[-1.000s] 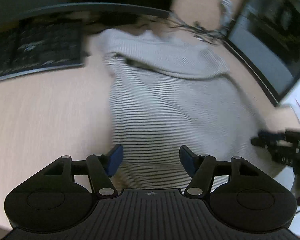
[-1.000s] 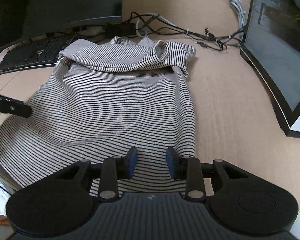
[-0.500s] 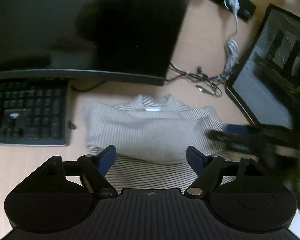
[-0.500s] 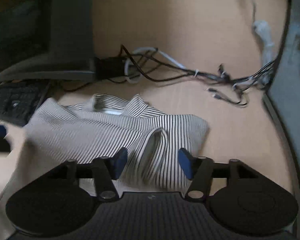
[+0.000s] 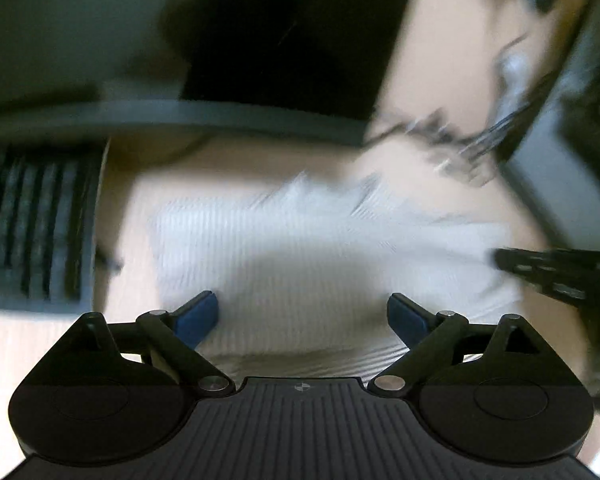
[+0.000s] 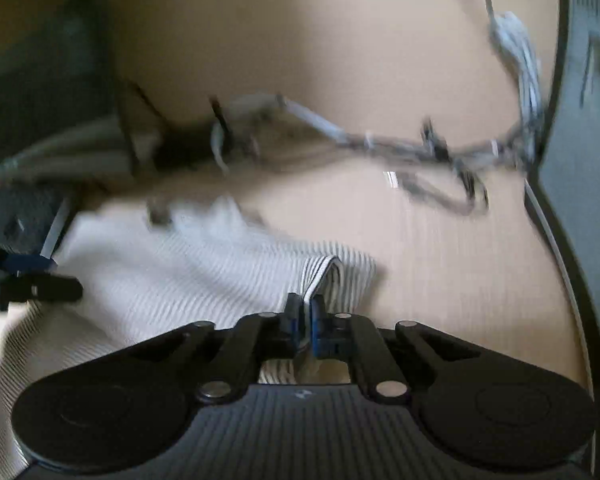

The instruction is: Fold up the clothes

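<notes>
Stripes run across the folded shirt (image 5: pixel 308 248) lying on the wooden desk (image 6: pixel 440 264), between the keyboard (image 5: pixel 36 224) and the dark case (image 6: pixel 580 200). The right gripper (image 6: pixel 305 312) tilts down at the shirt's right corner, jaws pinched tight on the sleeve cuff (image 6: pixel 324 276). The left gripper (image 5: pixel 303 316) slants down over the near edge, jaws opening wide, cloth under them but not pressed.

Left tool (image 5: pixel 303 316) opening, above striped shirt (image 5: pixel 320 248)
</notes>
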A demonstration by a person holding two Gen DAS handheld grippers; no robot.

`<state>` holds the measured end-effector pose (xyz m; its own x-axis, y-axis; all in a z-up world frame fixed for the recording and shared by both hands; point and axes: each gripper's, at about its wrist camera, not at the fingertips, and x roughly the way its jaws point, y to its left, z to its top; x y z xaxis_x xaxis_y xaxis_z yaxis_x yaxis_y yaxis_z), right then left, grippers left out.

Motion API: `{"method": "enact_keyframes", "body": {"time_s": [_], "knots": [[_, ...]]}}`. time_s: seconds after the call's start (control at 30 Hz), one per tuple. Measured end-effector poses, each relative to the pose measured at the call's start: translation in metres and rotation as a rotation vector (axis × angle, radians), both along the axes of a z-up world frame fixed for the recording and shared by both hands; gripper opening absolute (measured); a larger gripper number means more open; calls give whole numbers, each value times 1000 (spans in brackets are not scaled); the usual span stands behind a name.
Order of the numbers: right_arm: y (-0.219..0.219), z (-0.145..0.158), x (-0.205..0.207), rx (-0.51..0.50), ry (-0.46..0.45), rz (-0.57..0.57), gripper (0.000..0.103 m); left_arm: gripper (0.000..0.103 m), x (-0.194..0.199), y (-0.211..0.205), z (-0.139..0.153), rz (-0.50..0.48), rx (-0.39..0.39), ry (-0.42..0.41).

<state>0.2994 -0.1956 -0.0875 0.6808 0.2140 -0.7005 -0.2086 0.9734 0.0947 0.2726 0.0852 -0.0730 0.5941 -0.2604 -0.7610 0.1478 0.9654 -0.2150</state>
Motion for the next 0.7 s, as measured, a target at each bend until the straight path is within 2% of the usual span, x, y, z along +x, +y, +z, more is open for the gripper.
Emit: {"method": "enact_keyframes", "body": {"time_s": [0.07,0.13,0.2,0.23,0.27,0.37,0.53,0.6,0.67,0.7], "knots": [[-4,5,0,1,-7,-21,21,96,2,7,-11,21,6,22],[-1,23,1,-23,-69,-29,23,95,1,11,-9,36,-11,22],[11,38,13,2,-93,47,28,96,0,14,-7,50,-28,22],[18,46,19,15,-105,85,37,96,0,16,-6,57,-36,22],[27,46,29,44,-91,128,41,96,-5,18,-3,70,-38,28],[56,29,62,55,-37,193,41,96,-19,24,5,108,-42,46],[90,-18,105,1,55,185,41,97,-42,36,23,159,-41,41],[91,-22,102,-10,53,195,36,97,-48,40,28,168,-43,32],[90,-16,94,0,38,204,4,98,-53,42,31,171,-45,25],[89,-12,89,13,30,207,5,98,-54,43,31,169,-45,24]]}}
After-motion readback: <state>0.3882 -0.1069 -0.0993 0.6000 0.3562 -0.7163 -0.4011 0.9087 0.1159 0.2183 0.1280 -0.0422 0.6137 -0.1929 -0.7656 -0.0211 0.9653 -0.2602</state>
